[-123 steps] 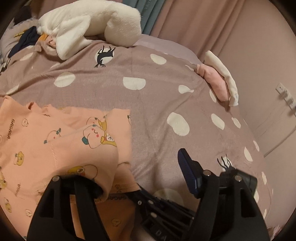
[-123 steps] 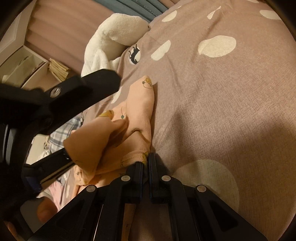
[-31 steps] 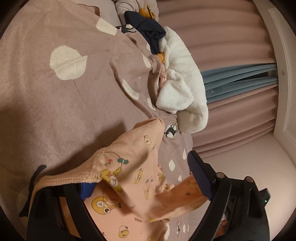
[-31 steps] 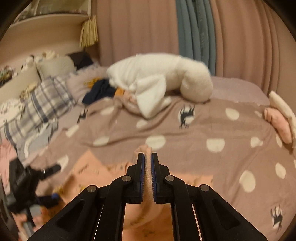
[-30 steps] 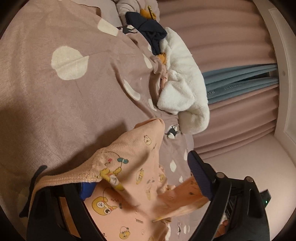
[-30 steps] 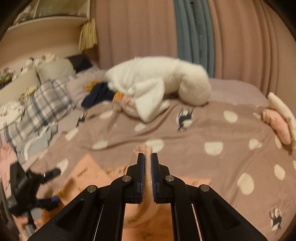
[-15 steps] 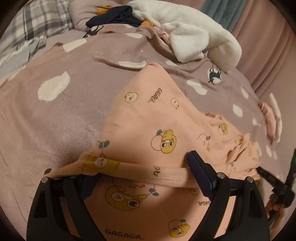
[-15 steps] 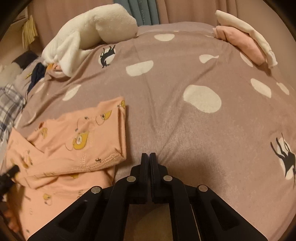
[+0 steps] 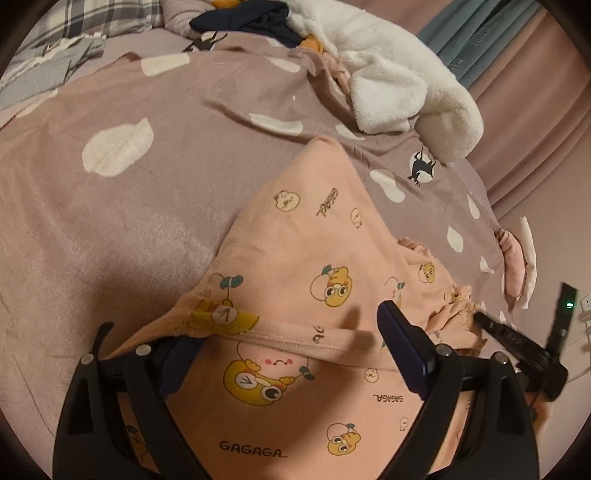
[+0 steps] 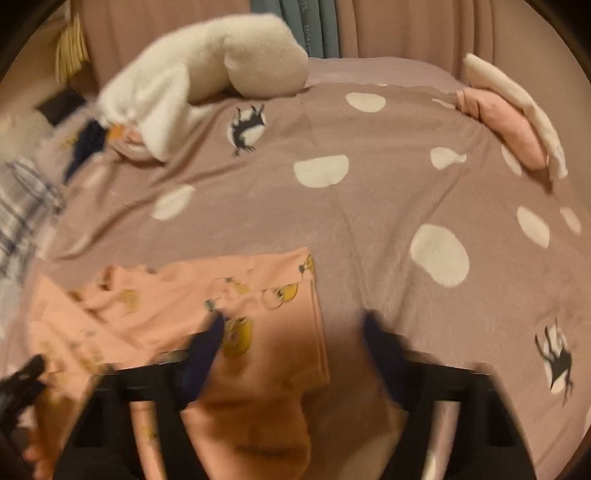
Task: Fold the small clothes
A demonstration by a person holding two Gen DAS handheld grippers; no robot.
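A peach child's garment (image 9: 314, 258) printed with cartoon figures lies partly folded on the spotted mauve bedcover (image 9: 110, 221). My left gripper (image 9: 284, 332) is open wide above its near part. The garment's stitched hem is draped over the left finger and runs across to the blue pad of the other finger (image 9: 402, 343). In the blurred right wrist view my right gripper (image 10: 291, 332) stands with its jaws apart over the garment (image 10: 258, 295), whose right edge lies between them. The right gripper (image 9: 517, 347) also shows at the garment's far side.
A white plush blanket (image 10: 221, 62) and dark clothing (image 9: 251, 18) lie at the back of the bed. Folded pink and white clothes (image 10: 509, 122) sit at the right edge. A plaid cloth (image 9: 74, 22) lies far left. Curtains hang behind.
The right gripper, shut on a raised fold a second ago, came down, let it go and now shows its jaws apart. The left gripper rolled level, hem still on its finger.
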